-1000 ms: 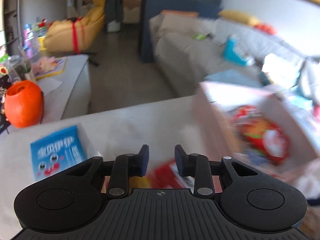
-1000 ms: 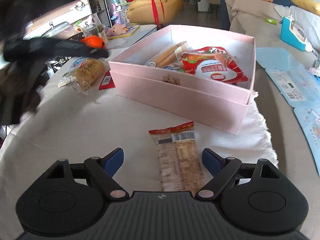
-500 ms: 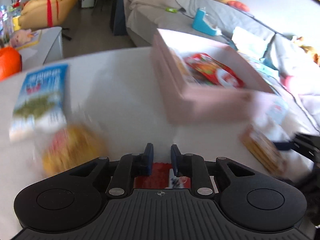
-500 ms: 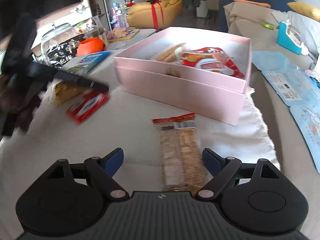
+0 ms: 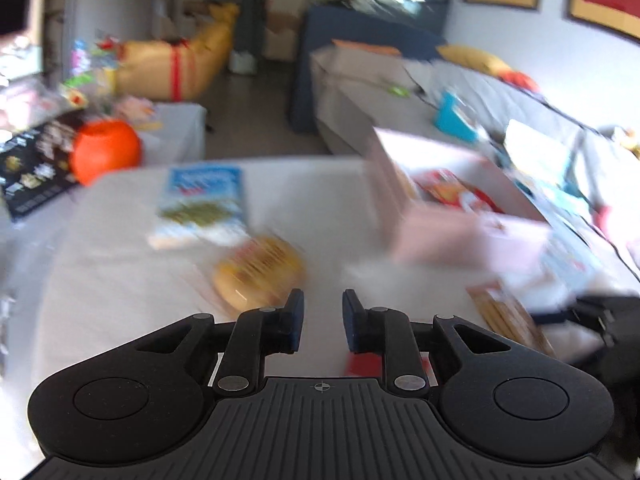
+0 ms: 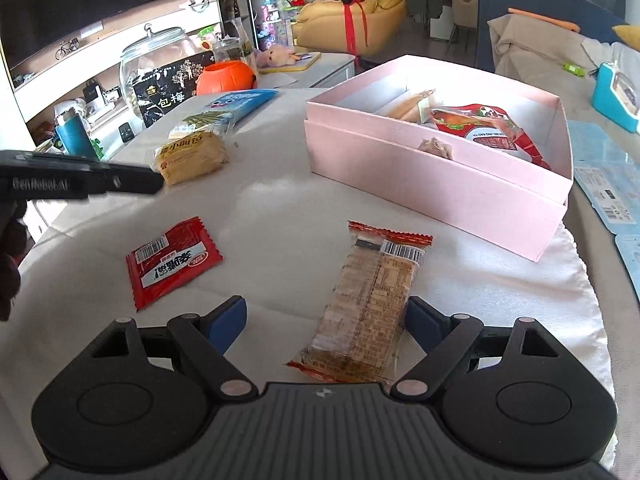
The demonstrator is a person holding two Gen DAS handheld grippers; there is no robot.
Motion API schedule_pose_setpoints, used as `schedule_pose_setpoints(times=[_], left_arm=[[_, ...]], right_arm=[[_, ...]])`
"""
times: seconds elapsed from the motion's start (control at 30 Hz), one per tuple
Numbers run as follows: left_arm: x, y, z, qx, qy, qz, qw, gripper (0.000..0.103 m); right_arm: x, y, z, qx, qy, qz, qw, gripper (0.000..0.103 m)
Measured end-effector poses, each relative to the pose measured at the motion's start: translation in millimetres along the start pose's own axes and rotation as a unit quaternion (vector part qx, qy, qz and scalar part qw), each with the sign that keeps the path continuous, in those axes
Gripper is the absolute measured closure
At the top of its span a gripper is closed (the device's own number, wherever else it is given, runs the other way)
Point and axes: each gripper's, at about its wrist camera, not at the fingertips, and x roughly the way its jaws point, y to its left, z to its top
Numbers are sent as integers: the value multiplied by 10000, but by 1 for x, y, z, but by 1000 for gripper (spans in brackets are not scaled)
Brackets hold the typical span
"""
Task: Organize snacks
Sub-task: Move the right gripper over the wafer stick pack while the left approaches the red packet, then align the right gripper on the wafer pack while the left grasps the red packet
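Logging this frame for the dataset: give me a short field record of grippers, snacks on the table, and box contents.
left gripper: open, empty, above the table
right gripper: open wide, straddling the near end of the cracker pack, not closed on it
red sachet: flat on table, left of cracker pack
bun pack: on table, farther back left
blue-green packet: behind bun pack
pink box: open, holds a red snack bag and a tan packet

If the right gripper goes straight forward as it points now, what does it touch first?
Probably the brown wafer packet, lying between the open fingers of the right gripper. Behind it stands the pink box.
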Motion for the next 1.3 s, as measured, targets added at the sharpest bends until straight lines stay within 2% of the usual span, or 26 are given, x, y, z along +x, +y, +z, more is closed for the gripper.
schedule_pose_setpoints(times=[0.07, 0.13, 0.23, 0.3, 0.47, 0.57, 0.67, 0.73, 0.8, 1.0, 1.1, 1.23, 1.3], left_arm=[[3, 7, 4, -134, 38, 95, 9999, 79], [8, 4, 2, -104, 245, -72, 9996, 79], [13, -14, -13, 238, 551, -471, 9971, 78], [12, -26, -23, 466, 657, -556, 9952, 76], [6, -59, -38, 1359, 625, -231, 9885, 76], [8, -72, -47, 1706, 833, -227, 9816, 76], [11, -85, -54, 2067, 873, -161, 9744, 66], [11, -89, -55, 2115, 910, -188, 9730, 57], [13, -91, -55, 2096, 941, -246, 9729, 52], [15, -88, -52, 1926, 993, -427, 9753, 43], [14, -86, -51, 1845, 979, -467, 9768, 44], [13, -78, -50, 1890, 851, -77, 9783, 47], [16, -71, -50, 1834, 901, 96, 9788, 44]], right_arm=[[1, 3, -1, -26, -9, -57, 10000, 16], [0, 5, -4, -69, -39, -116, 9999, 16], [-3, 4, -10, -73, -91, -164, 9998, 16], [-6, 1, -15, -62, -135, -255, 9996, 16], [-9, -9, -19, 99, -216, -378, 9990, 15], [-9, -10, -19, 130, -239, -397, 9988, 15], [-9, -10, -20, 106, -252, -418, 9988, 15], [-10, -12, -20, 168, -267, -402, 9987, 15], [-11, -16, -20, 257, -285, -387, 9985, 15], [-12, -17, -21, 328, -303, -377, 9983, 14], [-12, -17, -21, 314, -301, -383, 9983, 14], [-12, -17, -21, 326, -304, -396, 9982, 14], [-12, -16, -21, 322, -304, -399, 9982, 13]])
